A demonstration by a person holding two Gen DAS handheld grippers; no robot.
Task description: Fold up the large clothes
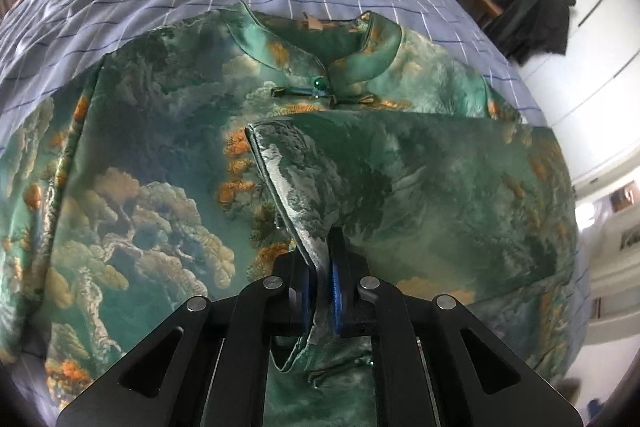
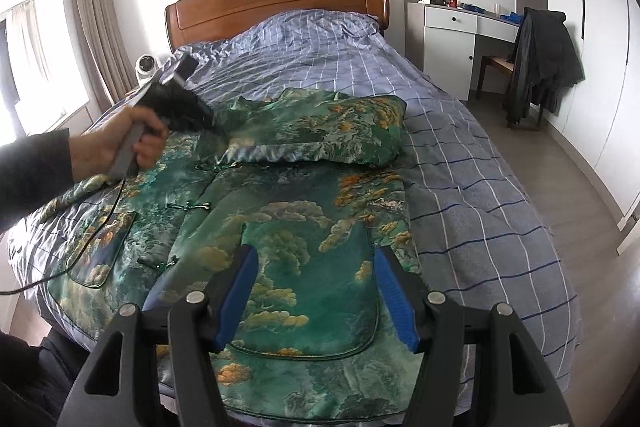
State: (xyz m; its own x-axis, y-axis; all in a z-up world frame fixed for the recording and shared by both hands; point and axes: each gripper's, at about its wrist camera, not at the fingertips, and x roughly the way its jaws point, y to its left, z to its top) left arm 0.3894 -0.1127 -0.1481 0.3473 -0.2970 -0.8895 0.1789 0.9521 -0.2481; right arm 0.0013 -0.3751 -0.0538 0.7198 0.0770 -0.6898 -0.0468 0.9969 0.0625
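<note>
A green patterned dress (image 2: 304,211) lies spread on a bed (image 2: 480,187) covered in blue checked bedding. The left tool (image 1: 320,287) is clamped on a piped edge of the dress, the fabric rising from between its blue pads (image 1: 335,291) and running away ahead of the tool as a raised fold. Beyond that fold, farther from the left tool, lie the stand-up collar (image 1: 360,63) and its green bead button (image 1: 321,83), flat on the bedding. In the right wrist view a hand (image 2: 116,143) in a dark sleeve grips the left tool's handle, and the folded-over part of the dress sits just beside that tool as a thick bundle. The right tool (image 2: 316,291) stands with its fingers (image 2: 240,291) apart, nothing pressed between them; the rounded hem of the dress lies directly below and ahead of it, spanning the gap. To the right of the right tool only bare bedding shows.
</note>
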